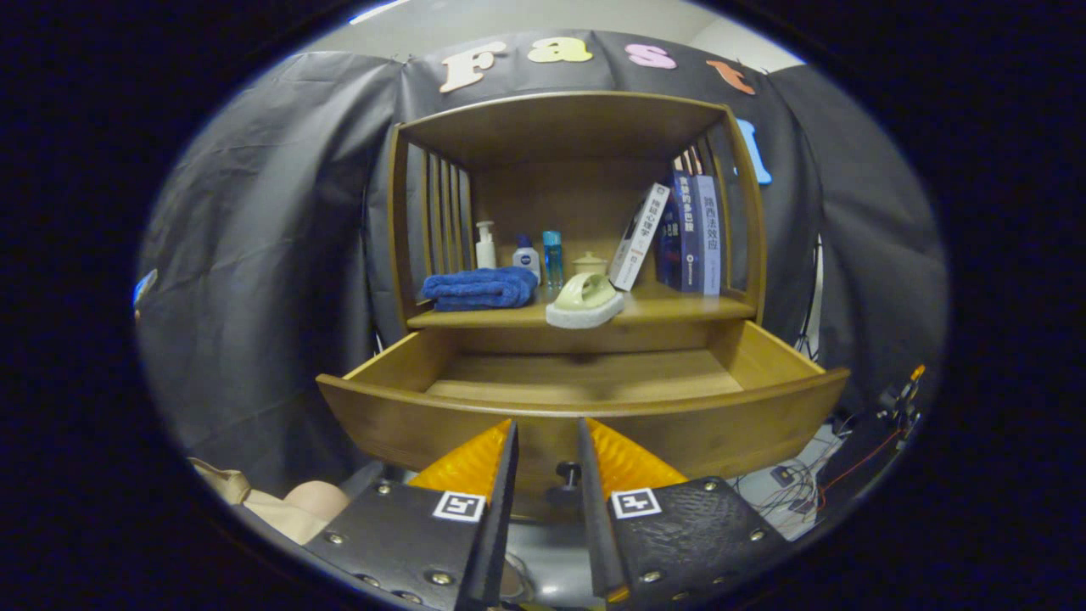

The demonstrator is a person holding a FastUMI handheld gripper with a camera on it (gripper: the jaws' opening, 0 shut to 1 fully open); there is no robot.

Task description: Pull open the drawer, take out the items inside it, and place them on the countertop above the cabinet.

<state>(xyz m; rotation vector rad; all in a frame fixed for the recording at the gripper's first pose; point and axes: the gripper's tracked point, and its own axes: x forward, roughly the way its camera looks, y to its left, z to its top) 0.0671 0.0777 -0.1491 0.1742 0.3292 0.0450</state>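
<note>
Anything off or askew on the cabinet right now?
The scrub brush overhangs the countertop's front edge above the open drawer. One book leans; the rest look tidy. Gripper is open, straddling the drawer knob.

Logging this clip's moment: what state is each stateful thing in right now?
drawer: pulled open, its visible floor bare
drawer knob: between the finger tips, not gripped
tongs: open, level with the drawer front
blue towel: folded, on the countertop
scrub brush: on the countertop's front edge
books: standing, one leaning
bottles: upright, capped
</note>
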